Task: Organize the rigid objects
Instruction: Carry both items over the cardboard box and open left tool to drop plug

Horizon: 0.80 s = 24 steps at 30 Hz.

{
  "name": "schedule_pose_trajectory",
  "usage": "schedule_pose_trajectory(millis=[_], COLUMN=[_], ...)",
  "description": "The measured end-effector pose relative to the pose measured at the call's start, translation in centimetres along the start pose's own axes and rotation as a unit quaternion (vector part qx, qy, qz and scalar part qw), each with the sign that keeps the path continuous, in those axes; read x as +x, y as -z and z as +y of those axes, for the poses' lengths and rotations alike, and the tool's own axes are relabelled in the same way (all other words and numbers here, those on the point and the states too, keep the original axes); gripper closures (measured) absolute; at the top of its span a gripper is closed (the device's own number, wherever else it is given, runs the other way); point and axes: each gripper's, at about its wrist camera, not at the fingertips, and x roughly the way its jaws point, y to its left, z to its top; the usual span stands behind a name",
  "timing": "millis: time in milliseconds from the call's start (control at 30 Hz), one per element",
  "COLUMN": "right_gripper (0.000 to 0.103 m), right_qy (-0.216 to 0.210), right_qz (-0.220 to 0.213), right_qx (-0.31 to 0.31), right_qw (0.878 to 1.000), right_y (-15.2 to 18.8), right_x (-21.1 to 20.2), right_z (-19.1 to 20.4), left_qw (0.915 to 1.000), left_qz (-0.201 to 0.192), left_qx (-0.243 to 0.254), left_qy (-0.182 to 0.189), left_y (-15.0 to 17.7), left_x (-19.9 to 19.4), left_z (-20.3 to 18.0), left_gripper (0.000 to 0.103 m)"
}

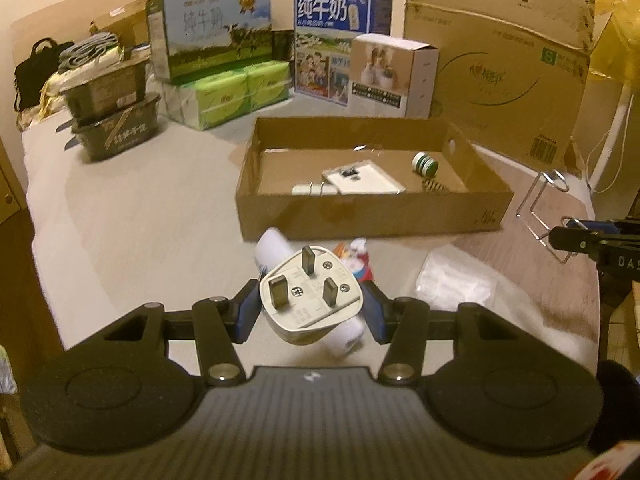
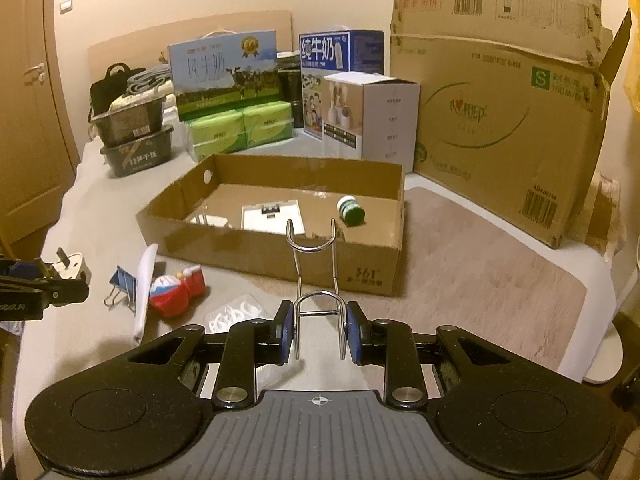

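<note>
Clamping a white three-pin plug point(image 1: 310, 294) between its blue pads, the left gripper point(image 1: 311, 312) holds it prongs-up, clear of the surface. Ahead of it lies the shallow cardboard tray point(image 1: 360, 216), with a white plate, a small white adapter and a green-capped bottle point(image 1: 425, 164) inside. To its right, the right gripper point(image 2: 318, 334) is closed on a bent wire rack point(image 2: 316, 276), the tray just beyond its fingertips.

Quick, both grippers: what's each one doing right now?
Left gripper: jaws closed on the white plug.
Right gripper: jaws closed on the wire rack.
</note>
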Motion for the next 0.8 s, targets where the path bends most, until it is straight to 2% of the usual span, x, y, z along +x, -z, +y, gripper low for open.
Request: schedule_pose_trajectory(millis=[400, 800], right_gripper=[0.076, 0.076], right_qy=[-0.006, -0.016], right_qz=[-0.013, -0.009], right_qx=[0.004, 0.003], right_qw=[1.0, 1.0], right_y=[-3.0, -6.3], right_x=[1.1, 4.9], right_z=[-1.2, -2.1], left_qw=[0.9994, 0.999], left_qz=[-0.023, -0.024], left_qx=[0.022, 0.035], left_qy=[0.015, 0.011], left_y=[-4.6, -8.1], left_x=[2.2, 6.2], left_z=[-1.4, -0.7], left_gripper=[0.053, 0.053])
